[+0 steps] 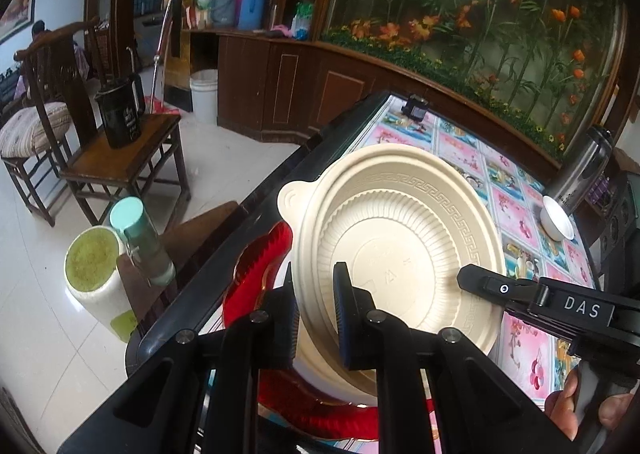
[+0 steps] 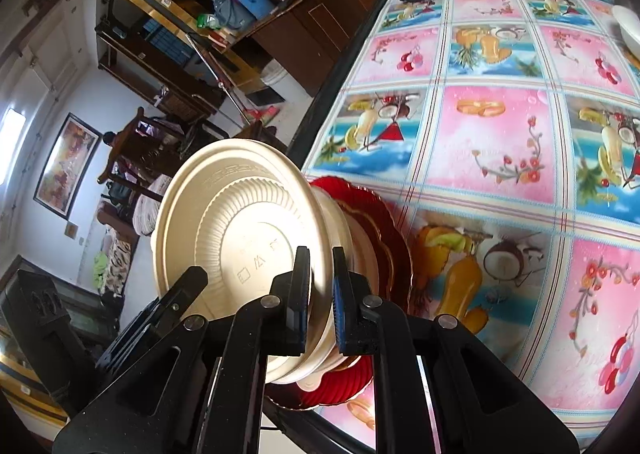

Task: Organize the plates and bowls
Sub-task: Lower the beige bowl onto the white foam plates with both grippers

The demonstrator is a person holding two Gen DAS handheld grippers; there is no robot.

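A cream ribbed bowl (image 1: 400,238) sits stacked over a red scalloped plate (image 1: 260,266) near the table's front left edge. My left gripper (image 1: 316,318) is shut on the bowl's near rim. My right gripper (image 2: 320,290) is shut on the opposite rim of the same bowl (image 2: 236,238), with the red plate (image 2: 380,222) beneath; its finger reaches into the left wrist view (image 1: 492,286) from the right. In the right wrist view another cream bowl seems nested under the top one.
The table (image 2: 500,142) has a pink and blue fruit-print cloth. A small white bowl (image 1: 557,220) and a steel flask (image 1: 582,170) stand at the far right. A dark object (image 1: 416,107) sits at the far edge. A wooden chair (image 1: 120,158) and containers (image 1: 96,278) stand left of the table.
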